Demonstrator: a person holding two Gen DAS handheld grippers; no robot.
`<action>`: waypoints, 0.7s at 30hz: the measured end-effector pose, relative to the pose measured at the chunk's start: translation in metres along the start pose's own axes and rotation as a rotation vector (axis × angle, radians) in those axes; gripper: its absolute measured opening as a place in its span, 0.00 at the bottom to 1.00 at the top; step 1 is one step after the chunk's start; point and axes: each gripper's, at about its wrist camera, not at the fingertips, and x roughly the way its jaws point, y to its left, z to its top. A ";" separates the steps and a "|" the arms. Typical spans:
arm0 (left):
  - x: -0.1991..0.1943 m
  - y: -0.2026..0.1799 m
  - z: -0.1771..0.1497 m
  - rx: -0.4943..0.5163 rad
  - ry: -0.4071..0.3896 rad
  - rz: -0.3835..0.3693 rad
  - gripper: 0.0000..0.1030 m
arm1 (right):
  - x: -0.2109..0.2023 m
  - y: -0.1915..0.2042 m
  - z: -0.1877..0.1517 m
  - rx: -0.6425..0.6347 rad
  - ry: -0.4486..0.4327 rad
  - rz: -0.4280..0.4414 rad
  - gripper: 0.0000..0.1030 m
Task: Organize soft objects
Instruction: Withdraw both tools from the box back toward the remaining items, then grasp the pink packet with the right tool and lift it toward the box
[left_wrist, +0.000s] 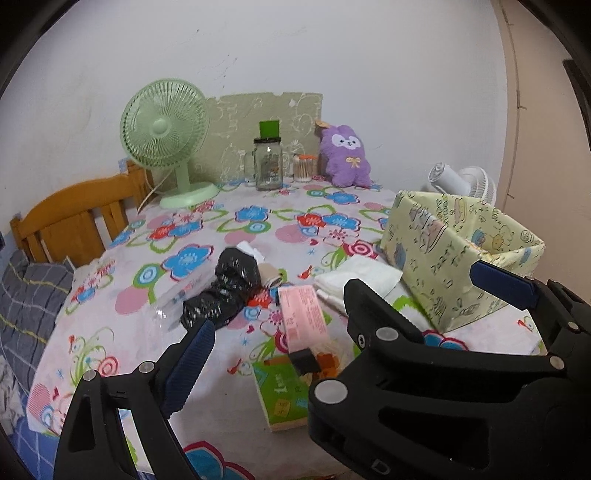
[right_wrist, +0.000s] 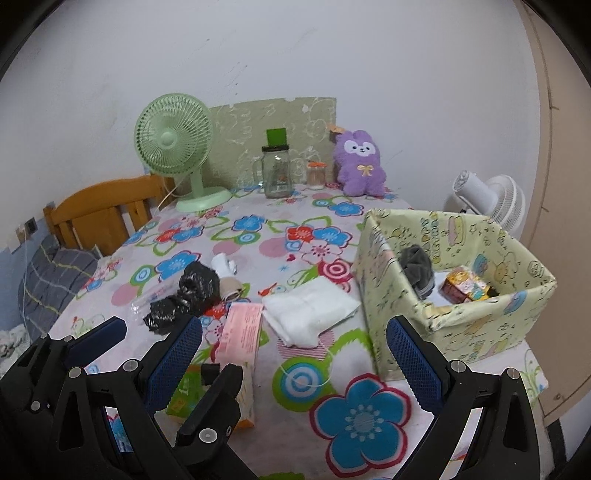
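Floral cloth covers the table (right_wrist: 258, 236), pink, blue and green blooms all over it. I read the scene left to right from the right wrist view. At 9 o'clock a wooden chair back (right_wrist: 107, 214) stands past the table edge. At 11 o'clock sits a green desk fan (right_wrist: 173, 147), with a glass jar (right_wrist: 277, 173) and a purple plush rabbit (right_wrist: 362, 162) along the far wall toward 12.

Mid-table, a crumpled black bag (right_wrist: 188, 295) lies beside a small white sock (right_wrist: 223, 264). Just right of the bag is a pink packet (right_wrist: 240, 332), its near end lying on a green box (right_wrist: 184, 395). A folded white cloth (right_wrist: 310, 310) lies next to the packet, flat on the table.

At 3 o'clock stands my target, the yellow patterned box (right_wrist: 454, 295), open-topped, with a grey sock (right_wrist: 417, 266) and a small printed carton (right_wrist: 465, 288) inside. A white fan (right_wrist: 487, 199) stands behind it.

My left gripper (left_wrist: 343, 306) hangs above the pink packet, fingers wide apart, holding nothing. My right gripper (right_wrist: 295, 354) hangs low near the white cloth, fingers likewise spread and empty.
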 end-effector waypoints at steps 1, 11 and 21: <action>0.002 0.001 -0.002 -0.005 0.007 -0.001 0.92 | 0.002 0.001 -0.002 -0.002 0.003 0.002 0.98; 0.029 0.008 -0.019 -0.041 0.077 -0.017 0.91 | 0.028 0.003 -0.017 -0.025 0.060 -0.005 0.98; 0.051 0.006 -0.026 -0.064 0.160 -0.042 0.91 | 0.050 -0.004 -0.025 0.000 0.130 -0.012 0.98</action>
